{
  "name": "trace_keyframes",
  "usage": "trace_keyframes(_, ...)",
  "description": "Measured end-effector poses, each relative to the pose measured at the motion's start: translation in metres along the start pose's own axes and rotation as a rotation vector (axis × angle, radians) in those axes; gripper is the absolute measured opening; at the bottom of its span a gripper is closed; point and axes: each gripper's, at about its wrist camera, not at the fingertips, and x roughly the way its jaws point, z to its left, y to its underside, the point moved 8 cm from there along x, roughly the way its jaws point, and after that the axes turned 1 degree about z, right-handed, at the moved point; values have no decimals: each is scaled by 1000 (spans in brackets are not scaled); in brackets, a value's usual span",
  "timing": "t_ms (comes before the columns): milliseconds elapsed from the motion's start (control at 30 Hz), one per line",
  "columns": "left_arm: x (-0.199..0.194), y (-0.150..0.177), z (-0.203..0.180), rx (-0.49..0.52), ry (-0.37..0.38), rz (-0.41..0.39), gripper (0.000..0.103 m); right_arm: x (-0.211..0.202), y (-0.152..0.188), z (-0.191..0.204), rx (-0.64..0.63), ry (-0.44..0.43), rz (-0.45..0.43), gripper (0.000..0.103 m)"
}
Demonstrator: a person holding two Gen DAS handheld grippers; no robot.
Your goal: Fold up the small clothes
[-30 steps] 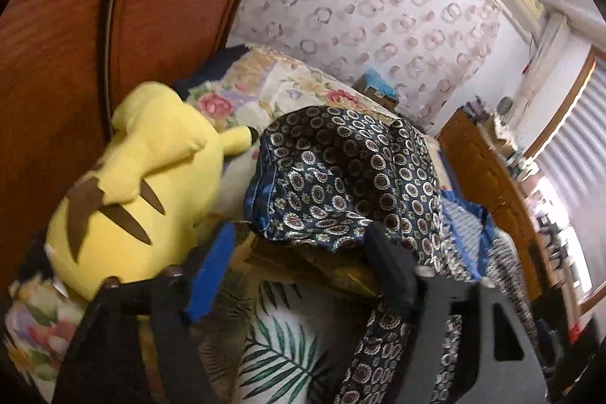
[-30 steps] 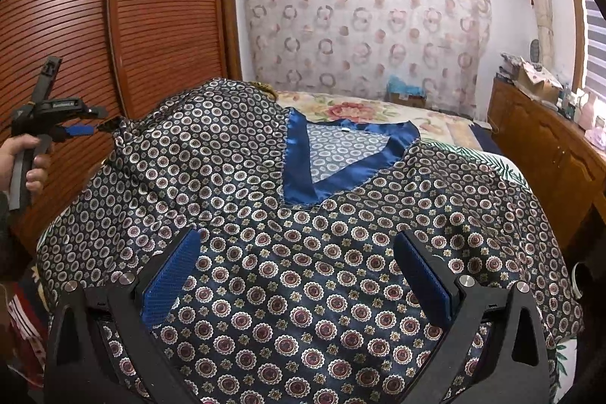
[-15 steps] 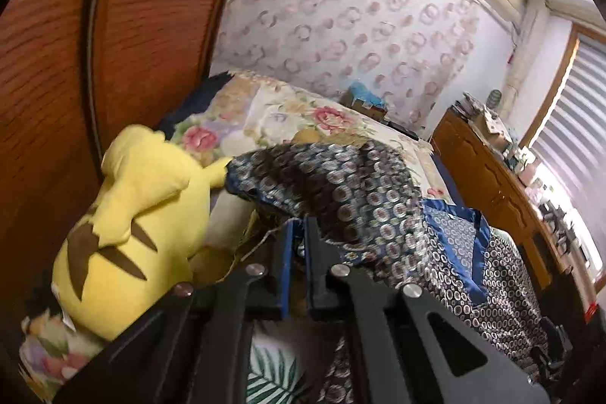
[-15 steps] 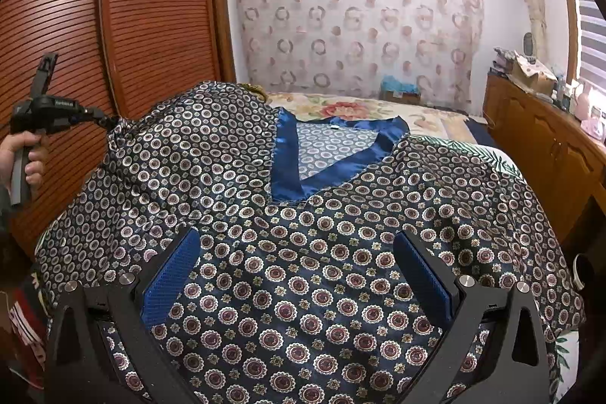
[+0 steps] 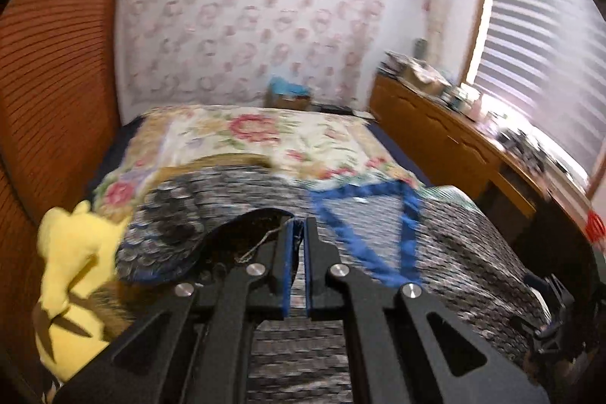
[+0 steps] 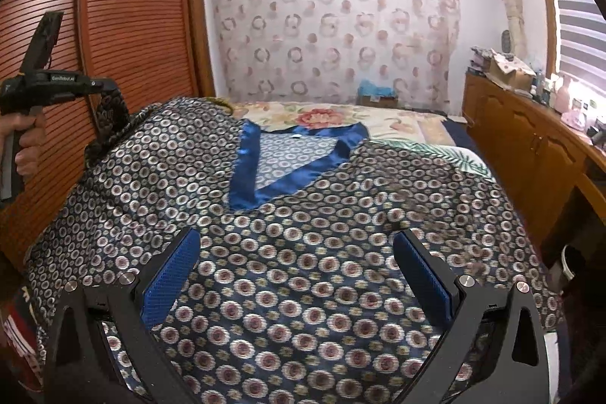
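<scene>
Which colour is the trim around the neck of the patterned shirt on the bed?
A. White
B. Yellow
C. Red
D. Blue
D: a shiny blue band edges the V-shaped neck of the shirt, clear in the right wrist view.

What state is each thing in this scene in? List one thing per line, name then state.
Patterned top: spread on the bed, one sleeve lifted.
Left gripper: jaws shut on the sleeve.
Right gripper: jaws open, empty, above the top.
Window blind: lowered.
Wardrobe door: closed.
</scene>
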Motion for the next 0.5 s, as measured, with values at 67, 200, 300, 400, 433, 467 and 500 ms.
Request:
trace_keyframes(67,0,4,-27,48,24,24,1,-3,0,-7,7,10,-5,103)
trace_keyframes(200,-16,10,-54,77,32,30,7,-8,-1,-19,25,24,-10,103)
trace_keyframes(300,-31,12,-58,92,24,19,17,-9,-1,-25,24,32,-8,103)
trace_keyframes(400,-45,13,-51,116,-15,7,23,-8,-1,-26,17,37,-7,103)
trace_keyframes(433,-48,16,-49,121,-25,7,28,-8,-3,-25,13,36,-8,103)
trace_keyframes(467,-52,18,-43,126,-33,8,29,-8,-2,-24,9,36,-9,103)
trace_keyframes(500,-57,20,-39,125,-40,6,32,-7,-4,-23,3,35,-9,103)
